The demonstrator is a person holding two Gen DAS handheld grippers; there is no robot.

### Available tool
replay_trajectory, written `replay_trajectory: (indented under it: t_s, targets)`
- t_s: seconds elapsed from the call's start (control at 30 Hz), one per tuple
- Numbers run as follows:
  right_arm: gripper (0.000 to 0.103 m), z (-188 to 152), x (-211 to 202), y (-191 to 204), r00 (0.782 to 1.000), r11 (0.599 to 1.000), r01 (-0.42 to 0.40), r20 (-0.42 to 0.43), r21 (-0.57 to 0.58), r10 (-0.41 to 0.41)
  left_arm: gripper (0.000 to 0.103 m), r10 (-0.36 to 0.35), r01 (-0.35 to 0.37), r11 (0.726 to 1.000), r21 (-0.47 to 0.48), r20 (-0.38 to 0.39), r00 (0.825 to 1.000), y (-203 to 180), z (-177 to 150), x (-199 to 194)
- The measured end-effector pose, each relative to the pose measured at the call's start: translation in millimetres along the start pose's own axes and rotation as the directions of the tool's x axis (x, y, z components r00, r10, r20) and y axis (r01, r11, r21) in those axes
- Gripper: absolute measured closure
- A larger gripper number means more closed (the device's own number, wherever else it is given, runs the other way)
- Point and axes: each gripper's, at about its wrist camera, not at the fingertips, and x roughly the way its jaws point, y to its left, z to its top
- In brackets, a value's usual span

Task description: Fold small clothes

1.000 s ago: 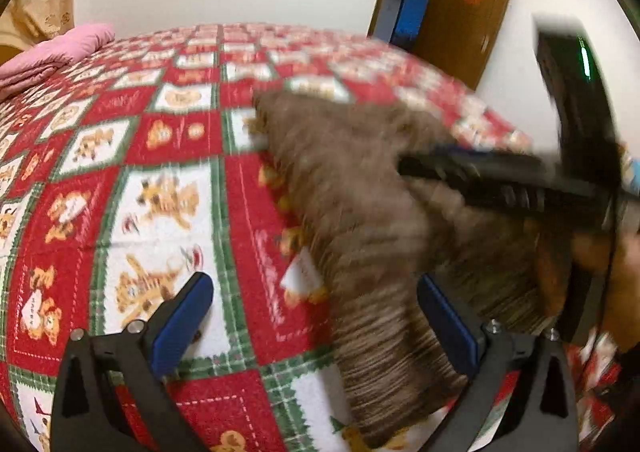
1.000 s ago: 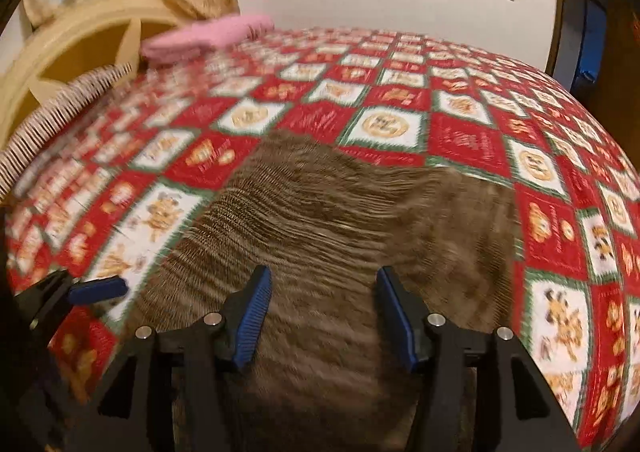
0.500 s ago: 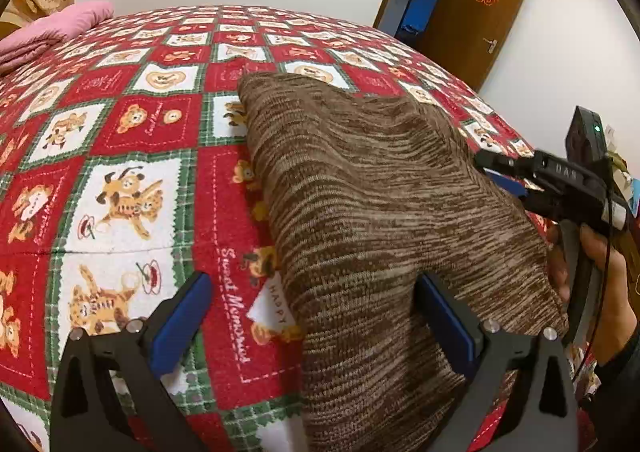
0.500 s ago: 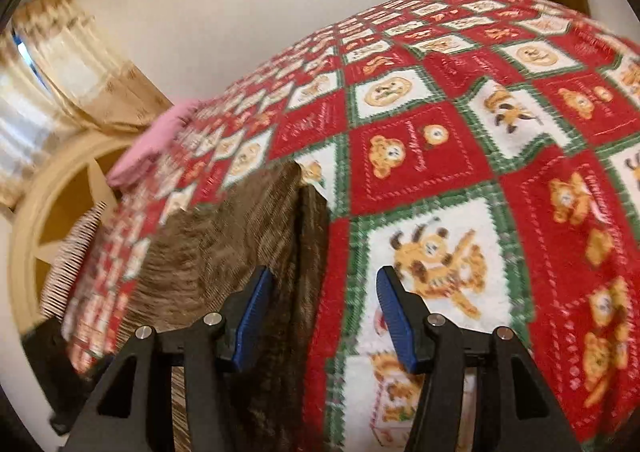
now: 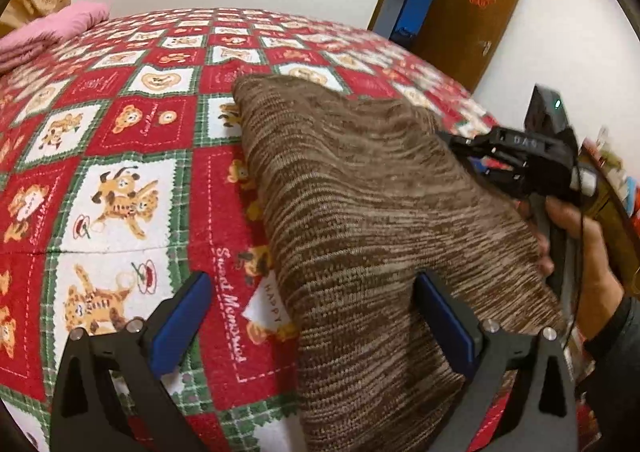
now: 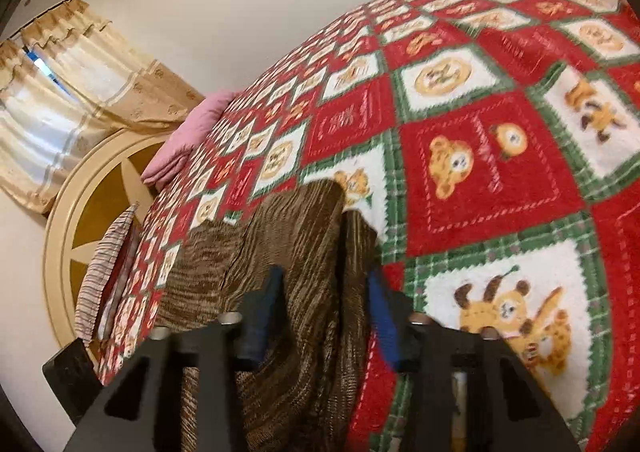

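A folded brown knit sweater (image 5: 360, 236) lies near the bedspread's (image 5: 120, 156) front edge. The right gripper (image 6: 324, 312), whose jaws have just been closing, has narrowed around the sweater's side fold since half a second ago; whether its pads press is unclear. The left gripper (image 5: 316, 320) stands wide, one finger resting on the sweater.
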Motion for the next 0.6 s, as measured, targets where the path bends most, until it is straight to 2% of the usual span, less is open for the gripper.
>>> replay_trajectory:
  t_s: [0.1, 0.33, 0.53, 0.6]
  targets:
    - [0.076, -1.8, -1.6, -6.8, 1.0, 0.999, -0.03, -0.004, 0.023, 0.03, 0.0, 0.038, -0.038, 0.998, 0.045, -0.013, 0.999, -9.3, -0.5, 2.6]
    - [0.077, -2.3, 1.8, -8.7, 0.999, 0.999, -0.026, -0.019, 0.027, 0.027, 0.0, 0.035, -0.034, 0.998, 0.047, -0.02, 0.999, -7.3, -0.8, 2.5]
    - [0.077, -3.7, 0.5, -6.4, 1.0, 1.0, -0.025, -0.009, 0.006, 0.025, 0.0, 0.006, -0.003, 0.998, 0.069, -0.045, 0.999, -11.3, -2.1, 3.7]
    - [0.079, -5.3, -1.4, -6.0, 1.0, 1.0, -0.03, -0.002, 0.001, 0.03, 0.003, 0.008, -0.005, 0.997, 0.073, -0.042, 0.999, -12.7, -2.7, 2.5]
